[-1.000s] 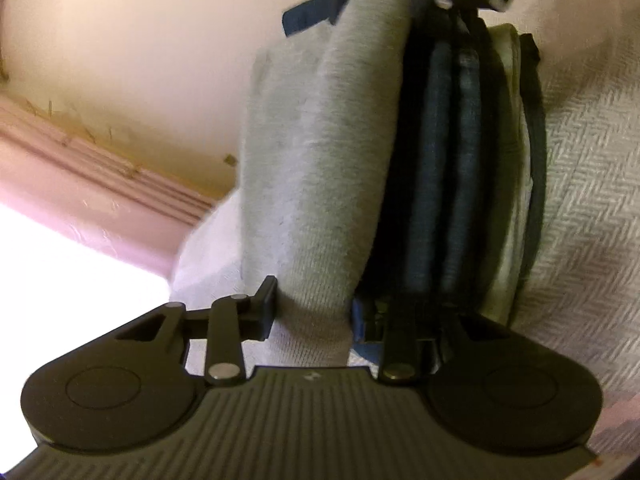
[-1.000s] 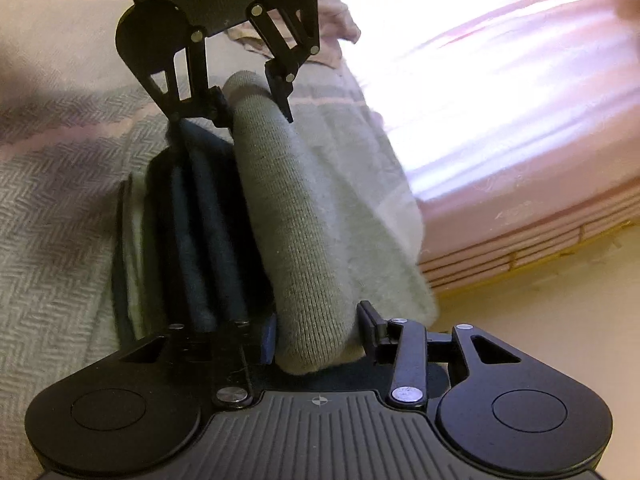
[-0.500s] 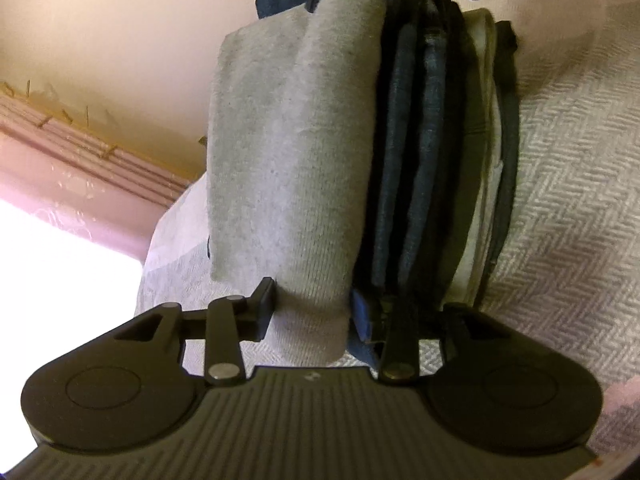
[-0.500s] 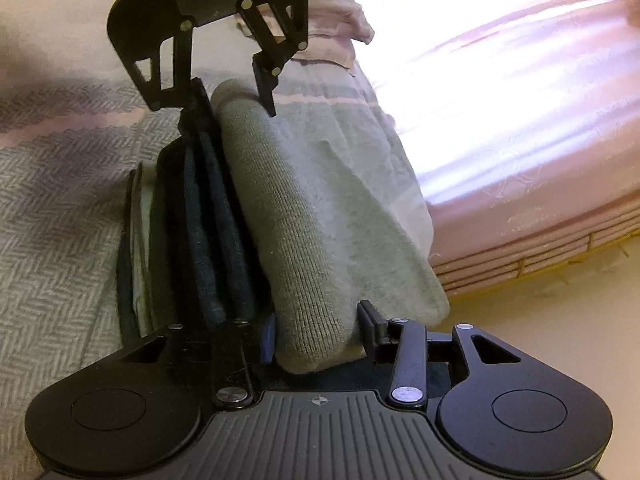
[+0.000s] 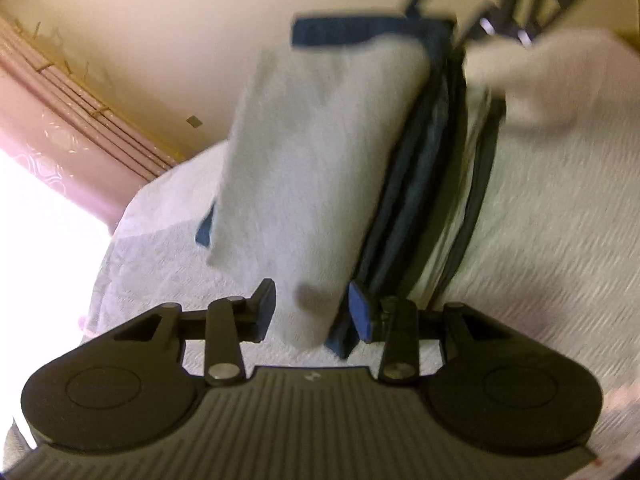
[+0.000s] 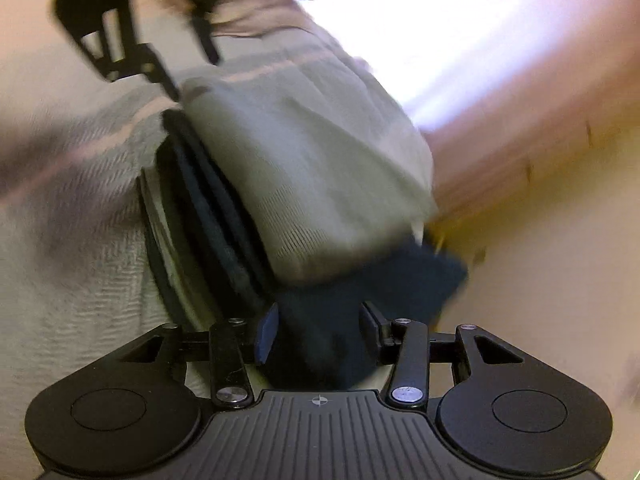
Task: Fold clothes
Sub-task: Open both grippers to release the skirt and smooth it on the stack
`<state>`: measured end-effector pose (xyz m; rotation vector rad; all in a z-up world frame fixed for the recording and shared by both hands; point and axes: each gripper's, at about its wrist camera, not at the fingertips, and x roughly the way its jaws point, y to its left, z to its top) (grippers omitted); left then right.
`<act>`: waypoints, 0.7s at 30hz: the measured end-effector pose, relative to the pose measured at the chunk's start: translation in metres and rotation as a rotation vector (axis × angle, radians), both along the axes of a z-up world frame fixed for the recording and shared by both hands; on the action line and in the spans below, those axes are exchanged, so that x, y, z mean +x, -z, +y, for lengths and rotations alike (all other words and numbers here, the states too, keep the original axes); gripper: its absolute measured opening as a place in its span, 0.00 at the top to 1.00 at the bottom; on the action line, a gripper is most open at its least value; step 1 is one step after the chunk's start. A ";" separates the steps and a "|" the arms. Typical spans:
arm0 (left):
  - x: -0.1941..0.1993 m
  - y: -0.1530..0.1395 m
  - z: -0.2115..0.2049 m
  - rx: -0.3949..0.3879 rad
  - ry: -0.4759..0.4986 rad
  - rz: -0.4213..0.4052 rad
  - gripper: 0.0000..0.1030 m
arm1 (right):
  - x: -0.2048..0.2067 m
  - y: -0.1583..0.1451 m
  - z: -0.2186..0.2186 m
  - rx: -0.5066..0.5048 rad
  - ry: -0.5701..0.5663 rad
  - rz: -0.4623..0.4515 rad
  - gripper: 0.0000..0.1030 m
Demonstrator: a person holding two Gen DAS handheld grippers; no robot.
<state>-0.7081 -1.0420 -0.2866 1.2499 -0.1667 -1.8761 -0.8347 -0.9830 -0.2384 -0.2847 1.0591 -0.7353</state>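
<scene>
A folded grey knit garment (image 5: pixel 320 160) lies on a stack of dark folded clothes (image 5: pixel 412 184) near the edge of the bed. My left gripper (image 5: pixel 312 304) is open, and the garment's near tip rests loosely between its fingers. From the other side, the right gripper (image 6: pixel 320 324) is open and pulled back from the grey garment (image 6: pixel 312 184). A navy cloth (image 6: pixel 360 292) that sticks out under the garment lies between its fingers. The left gripper (image 6: pixel 194 76) shows at the garment's far end. Both views are blurred by motion.
The stack sits on a pale herringbone bed cover (image 5: pixel 540 240), close to where it drops to a pink bed skirt (image 5: pixel 60 140) and cream floor (image 6: pixel 540 300). A pale pink bundle of cloth (image 6: pixel 260 4) lies beyond the stack.
The grey garment's end has slid out from between the right fingers, leaving only navy cloth there. The garment now lies flatter and tilted across the stack. Both grippers have drawn back.
</scene>
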 end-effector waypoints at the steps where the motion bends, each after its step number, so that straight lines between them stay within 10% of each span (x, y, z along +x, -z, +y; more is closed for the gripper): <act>1: -0.005 -0.009 -0.002 0.001 -0.001 0.031 0.65 | -0.008 -0.003 -0.004 0.011 0.040 -0.022 0.61; 7: -0.054 -0.044 -0.046 0.115 -0.008 0.303 0.65 | -0.039 0.016 -0.038 0.171 0.193 -0.110 0.70; 21: -0.087 -0.013 -0.074 0.241 -0.036 0.282 0.60 | -0.029 -0.036 -0.097 0.272 0.208 -0.371 0.73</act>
